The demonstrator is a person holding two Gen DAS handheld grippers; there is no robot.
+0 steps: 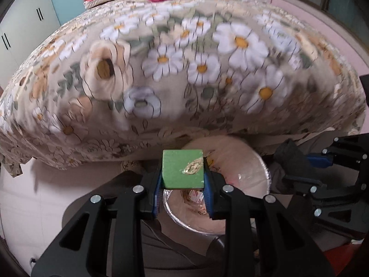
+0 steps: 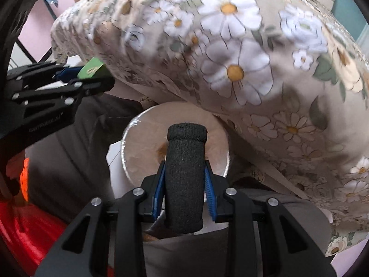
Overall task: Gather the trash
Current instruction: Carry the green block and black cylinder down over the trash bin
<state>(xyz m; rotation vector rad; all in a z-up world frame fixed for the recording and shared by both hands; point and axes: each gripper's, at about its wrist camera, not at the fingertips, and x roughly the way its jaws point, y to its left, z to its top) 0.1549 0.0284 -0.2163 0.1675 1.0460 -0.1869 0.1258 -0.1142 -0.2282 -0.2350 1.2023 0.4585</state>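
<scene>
The right gripper (image 2: 184, 184) is clamped on a dark grey foam roll (image 2: 184, 175), which stands between its blue pads (image 2: 159, 191) and extends past them at both ends. Beyond the roll sits a bin (image 2: 138, 147) with a clear plastic liner, positioned at the edge of the flower-print bedspread (image 2: 230, 53). At upper left, the left gripper (image 2: 92, 73) grips a green block (image 2: 91, 68) near the bedspread edge.

We see a matt green block (image 1: 183, 169) with a rough scraped patch, a coarse black foam roll (image 2: 184, 175), a bin (image 1: 251, 161) lined with glossy clear film, and soft floral cloth on the bed (image 1: 184, 69).
</scene>
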